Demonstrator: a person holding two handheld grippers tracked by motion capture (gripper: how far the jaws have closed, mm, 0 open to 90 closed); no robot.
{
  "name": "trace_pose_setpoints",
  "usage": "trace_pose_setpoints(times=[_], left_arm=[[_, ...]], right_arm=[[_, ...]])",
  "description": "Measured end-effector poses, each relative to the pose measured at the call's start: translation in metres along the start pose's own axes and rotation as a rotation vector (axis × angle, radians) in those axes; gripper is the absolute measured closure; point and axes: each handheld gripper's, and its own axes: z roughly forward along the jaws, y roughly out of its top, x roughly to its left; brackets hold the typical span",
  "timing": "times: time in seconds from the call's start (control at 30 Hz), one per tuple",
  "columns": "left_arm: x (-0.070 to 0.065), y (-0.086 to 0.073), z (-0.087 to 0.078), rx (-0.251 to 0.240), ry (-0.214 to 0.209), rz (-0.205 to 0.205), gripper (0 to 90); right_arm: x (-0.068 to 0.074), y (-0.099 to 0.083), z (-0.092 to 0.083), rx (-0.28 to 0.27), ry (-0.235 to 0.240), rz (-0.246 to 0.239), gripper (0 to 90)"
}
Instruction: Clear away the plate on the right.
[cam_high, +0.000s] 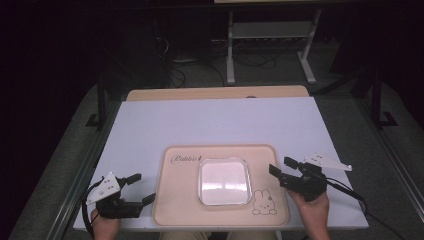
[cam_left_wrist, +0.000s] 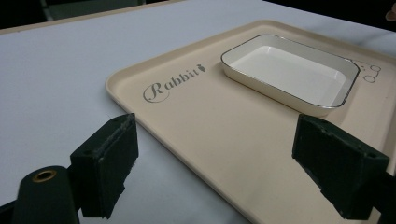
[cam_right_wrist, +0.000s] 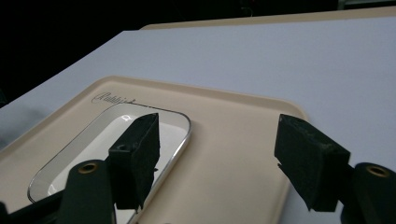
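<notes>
A dim room with cables and a white stand behind frames a pale tabletop (cam_high: 215, 120), where we work over a beige tray (cam_high: 180, 200) printed with a rabbit and a script word. At the tray's middle sits a shallow white dish (cam_high: 224, 181), rectangular with rounded corners and a thin metallic rim, glossy and empty. It lies between our two tongs, slightly nearer the right pair. The right tongs (cam_high: 281, 168) hang just off the tray's right edge, jaws spread wide with nothing between them; in the right gripper view one jaw stands in front of the dish's near rim. The left tongs (cam_high: 141, 189) hang at the tray's left edge, also spread and empty. We judge the dish is set down and let go; a clean finish means backing the right tongs off without clipping that raised rim.
</notes>
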Motion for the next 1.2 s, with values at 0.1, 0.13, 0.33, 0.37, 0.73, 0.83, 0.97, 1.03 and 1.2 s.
trace_pose_setpoints(times=[0.1,0.13,0.33,0.37,0.73,0.83,0.97,1.03,1.2], left_arm=[[0.000,0.000,0.001,0.001,0.001,0.001,14.0],[0.000,0.000,0.001,0.002,0.001,0.001,14.0],[0.000,0.000,0.002,0.007,0.001,0.002,14.0],[0.001,-0.001,0.002,0.009,0.002,0.001,14.0],[0.001,-0.001,0.003,0.015,0.002,0.006,14.0],[0.000,-0.001,0.004,0.017,0.001,0.005,14.0],[0.000,-0.001,0.004,0.017,0.003,0.006,14.0],[0.000,-0.001,0.004,0.018,0.003,0.006,14.0],[0.000,-0.001,0.004,0.019,0.002,0.009,14.0]], right_arm=[[-0.007,0.000,-0.007,-0.003,-0.017,-0.023,27.9],[-0.011,0.000,-0.010,-0.011,-0.023,-0.027,27.7],[-0.023,0.001,-0.023,-0.034,-0.051,-0.075,25.6],[-0.024,0.001,-0.025,-0.035,-0.057,-0.081,25.2],[-0.038,-0.010,-0.045,-0.025,-0.108,-0.148,23.4],[-0.042,-0.014,-0.050,-0.016,-0.113,-0.146,22.4],[-0.046,-0.020,-0.057,-0.007,-0.126,-0.156,21.9],[-0.047,-0.022,-0.061,0.003,-0.132,-0.163,21.9],[-0.047,-0.027,-0.069,0.013,-0.154,-0.201,21.9]])
